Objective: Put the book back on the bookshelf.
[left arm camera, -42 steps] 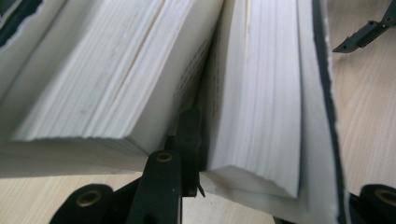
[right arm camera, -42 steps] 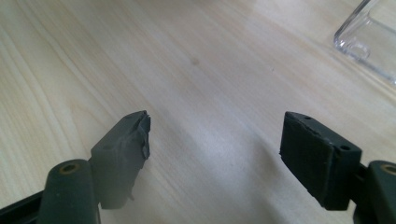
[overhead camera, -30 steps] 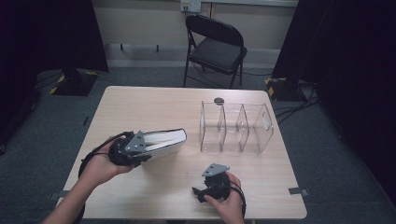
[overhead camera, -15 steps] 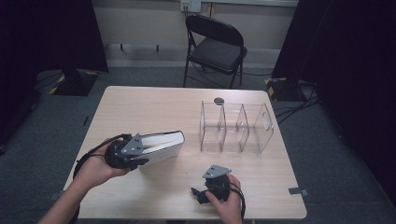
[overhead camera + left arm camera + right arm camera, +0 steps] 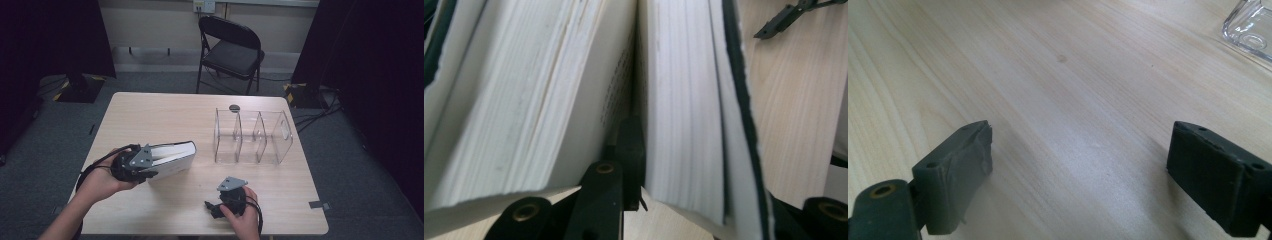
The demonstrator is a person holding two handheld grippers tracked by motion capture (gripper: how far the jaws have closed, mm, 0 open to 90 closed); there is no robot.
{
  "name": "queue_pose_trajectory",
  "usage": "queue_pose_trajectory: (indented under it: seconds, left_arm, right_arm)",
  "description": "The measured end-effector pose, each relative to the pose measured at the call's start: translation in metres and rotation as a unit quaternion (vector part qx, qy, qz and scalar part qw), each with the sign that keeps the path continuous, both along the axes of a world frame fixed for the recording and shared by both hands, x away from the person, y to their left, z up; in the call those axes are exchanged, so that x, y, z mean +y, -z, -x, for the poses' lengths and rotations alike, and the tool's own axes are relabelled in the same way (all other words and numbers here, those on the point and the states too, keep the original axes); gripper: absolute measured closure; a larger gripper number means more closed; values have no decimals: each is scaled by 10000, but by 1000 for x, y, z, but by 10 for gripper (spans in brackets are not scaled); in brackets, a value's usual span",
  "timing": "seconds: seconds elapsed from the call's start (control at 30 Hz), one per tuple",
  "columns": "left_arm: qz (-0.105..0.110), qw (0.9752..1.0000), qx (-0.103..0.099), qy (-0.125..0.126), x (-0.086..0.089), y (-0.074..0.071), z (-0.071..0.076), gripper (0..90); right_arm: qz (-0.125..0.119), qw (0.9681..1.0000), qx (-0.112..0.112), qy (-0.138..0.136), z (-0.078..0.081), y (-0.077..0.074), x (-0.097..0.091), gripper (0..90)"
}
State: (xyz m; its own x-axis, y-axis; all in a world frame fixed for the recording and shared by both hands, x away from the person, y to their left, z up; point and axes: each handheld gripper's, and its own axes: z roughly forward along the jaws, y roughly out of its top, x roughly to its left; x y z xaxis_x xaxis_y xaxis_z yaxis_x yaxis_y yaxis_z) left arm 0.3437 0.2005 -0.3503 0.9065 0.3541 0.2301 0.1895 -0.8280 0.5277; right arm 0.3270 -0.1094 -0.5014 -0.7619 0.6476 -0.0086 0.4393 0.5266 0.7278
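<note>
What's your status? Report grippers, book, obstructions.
Left gripper shut on book, one jaw between pages. Right gripper open, empty. Clear organizer beyond book, apart.

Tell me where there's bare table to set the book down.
Bare wood lies between the book and the clear divider rack, and along the table far edge behind the book. It is crowded near the right claw and the rack.

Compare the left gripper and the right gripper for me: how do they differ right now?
The left gripper is shut on the thick white-paged book, one jaw pushed in between its pages; the right gripper stands open with nothing between its jaws. The left gripper lies level, pointing toward the clear plastic divider rack; the right gripper points at bare light wooden table near the front edge. Both are black, hand-held, with a grey plate on top.
</note>
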Motion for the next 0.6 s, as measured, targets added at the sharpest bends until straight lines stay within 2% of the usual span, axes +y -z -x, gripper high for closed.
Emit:
queue_pose_trajectory:
  seconds: [0.07,0.13,0.2,0.23,0.3,0.33,0.47,0.57,0.6]
  left_arm:
    - [163,9997,68,-148,-2,1,0,749]
    - [162,9996,133,-166,-3,1,-1,748]
    - [-219,9997,133,-3,-1,-4,-4,748]
    - [-208,9995,242,88,-1,-5,-6,748]
    - [-164,9997,180,-17,-1,-5,-7,750]
    - [-254,9995,210,18,0,-6,-8,751]
    - [-286,9991,283,125,-1,-7,-9,750]
    - [-402,9989,198,114,-1,-7,-7,747]
    - [-357,9991,185,125,-2,-7,-7,746]
  right_arm:
    - [0,10000,2,1,0,0,0,100]
    - [-2,10000,8,7,0,0,0,100]
    - [2,10000,-3,5,0,0,0,100]
    - [0,10000,-2,3,0,0,0,100]
    - [2,10000,-3,6,0,0,0,100]
    - [-1,10000,-1,3,0,0,0,100]
    - [-2,10000,1,2,0,0,0,100]
    - [-1,10000,9,8,0,0,0,100]
    - [-1,10000,-1,0,0,0,0,100]
